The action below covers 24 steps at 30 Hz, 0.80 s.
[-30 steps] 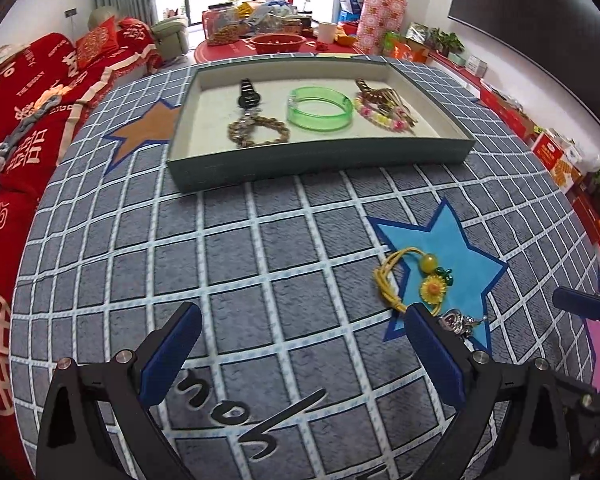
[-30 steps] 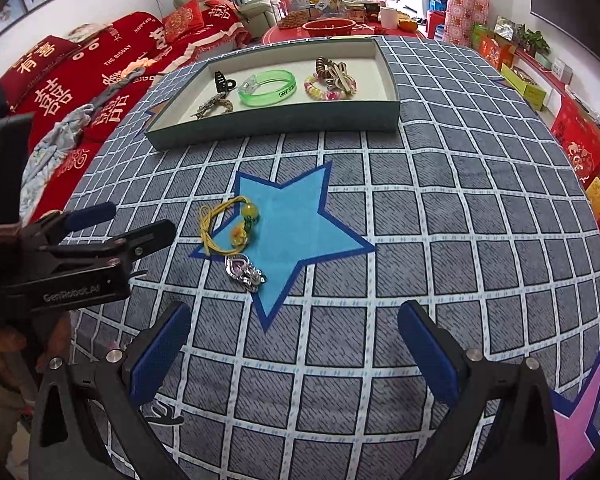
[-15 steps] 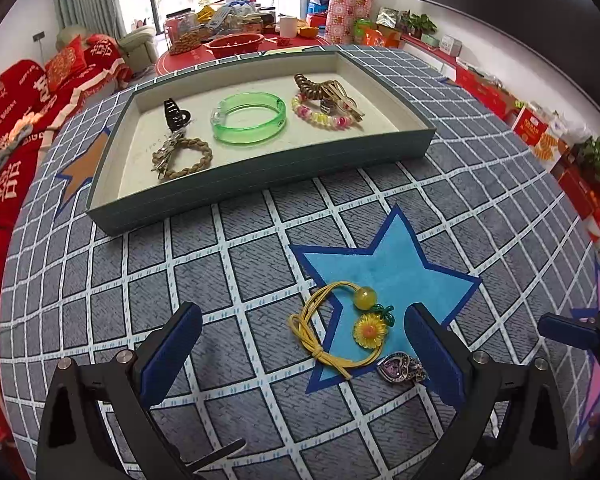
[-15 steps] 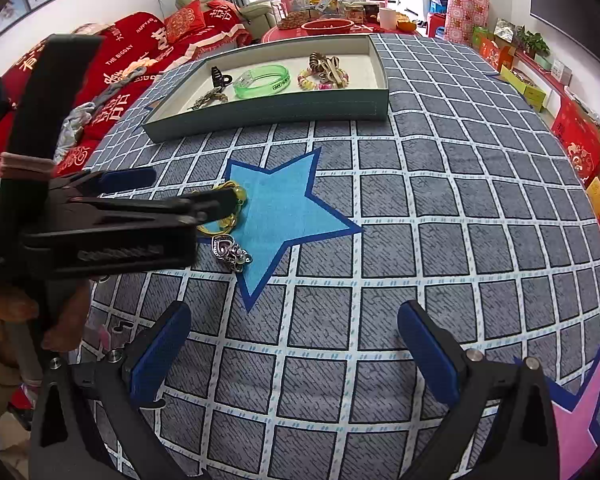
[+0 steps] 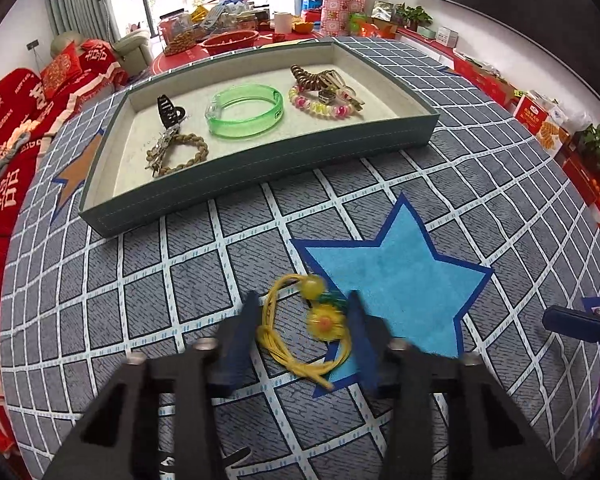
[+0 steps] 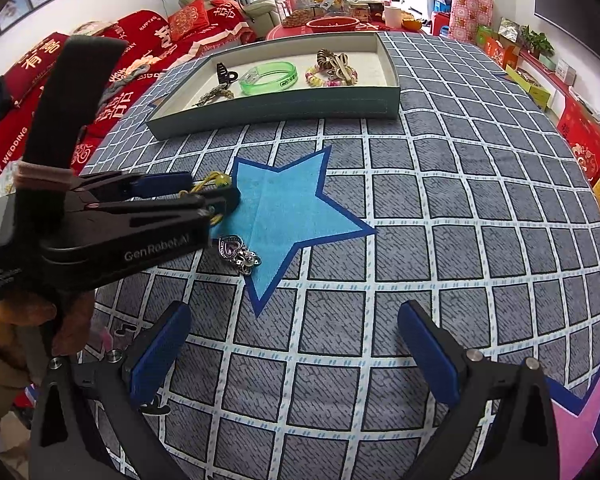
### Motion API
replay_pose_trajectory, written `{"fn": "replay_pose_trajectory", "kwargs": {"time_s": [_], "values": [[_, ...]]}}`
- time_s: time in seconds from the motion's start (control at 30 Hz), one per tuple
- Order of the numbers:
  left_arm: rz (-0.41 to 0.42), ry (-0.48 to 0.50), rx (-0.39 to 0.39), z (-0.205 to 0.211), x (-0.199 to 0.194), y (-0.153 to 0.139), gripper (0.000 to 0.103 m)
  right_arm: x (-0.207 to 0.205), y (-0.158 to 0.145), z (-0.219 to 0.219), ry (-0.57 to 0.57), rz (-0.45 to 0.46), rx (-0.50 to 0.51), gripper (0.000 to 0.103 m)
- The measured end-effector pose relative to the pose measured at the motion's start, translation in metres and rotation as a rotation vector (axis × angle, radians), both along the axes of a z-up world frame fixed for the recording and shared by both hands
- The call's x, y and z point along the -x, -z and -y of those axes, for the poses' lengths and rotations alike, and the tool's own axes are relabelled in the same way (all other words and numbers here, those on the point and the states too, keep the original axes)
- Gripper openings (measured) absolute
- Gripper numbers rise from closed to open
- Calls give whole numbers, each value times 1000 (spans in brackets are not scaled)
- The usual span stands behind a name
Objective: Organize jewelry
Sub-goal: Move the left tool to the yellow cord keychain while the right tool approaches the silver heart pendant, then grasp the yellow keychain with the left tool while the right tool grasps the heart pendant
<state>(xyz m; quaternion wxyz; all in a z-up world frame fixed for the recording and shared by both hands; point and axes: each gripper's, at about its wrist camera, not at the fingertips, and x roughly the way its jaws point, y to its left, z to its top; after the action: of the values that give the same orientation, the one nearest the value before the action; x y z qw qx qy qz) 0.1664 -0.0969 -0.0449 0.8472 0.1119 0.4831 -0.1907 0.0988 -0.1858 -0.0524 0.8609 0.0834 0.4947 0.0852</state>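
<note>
A yellow cord bracelet with a bead and a sunflower charm (image 5: 300, 320) lies on the grid cloth at the edge of the blue star (image 5: 396, 276). My left gripper (image 5: 304, 320) is down around it, its jaws partly closed with the bracelet between them; it also shows in the right wrist view (image 6: 204, 192). A purple heart pendant (image 6: 236, 254) lies beside the star. My right gripper (image 6: 292, 344) is open and empty, held back from the pendant. A green-walled tray (image 5: 260, 168) holds a green bangle (image 5: 244, 110), a beaded bracelet (image 5: 320, 106), a braided bracelet and clips.
The table has a grey grid cloth with star patches. A red sofa (image 6: 112, 60) runs along the left. A cluttered red table (image 5: 228, 40) stands beyond the tray. Boxes and plants line the right wall (image 5: 540, 112).
My left gripper has moved right and down onto the yellow bracelet, and its jaws have narrowed around it. The right gripper has stayed about where it was, open.
</note>
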Motion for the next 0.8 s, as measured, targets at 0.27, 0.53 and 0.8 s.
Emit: {"fn": "replay_pose_trajectory", "kwargs": {"time_s": [0.27, 0.53, 0.8], "values": [[15, -43, 15, -13, 2, -1, 33, -3, 1, -3, -3, -2, 6, 103], [21, -95, 34, -34, 3, -1, 33, -15, 6, -16, -33, 2, 44, 103], [10, -129, 39, -45, -3, 2, 33, -29, 9, -42, -134, 33, 156, 75]]}}
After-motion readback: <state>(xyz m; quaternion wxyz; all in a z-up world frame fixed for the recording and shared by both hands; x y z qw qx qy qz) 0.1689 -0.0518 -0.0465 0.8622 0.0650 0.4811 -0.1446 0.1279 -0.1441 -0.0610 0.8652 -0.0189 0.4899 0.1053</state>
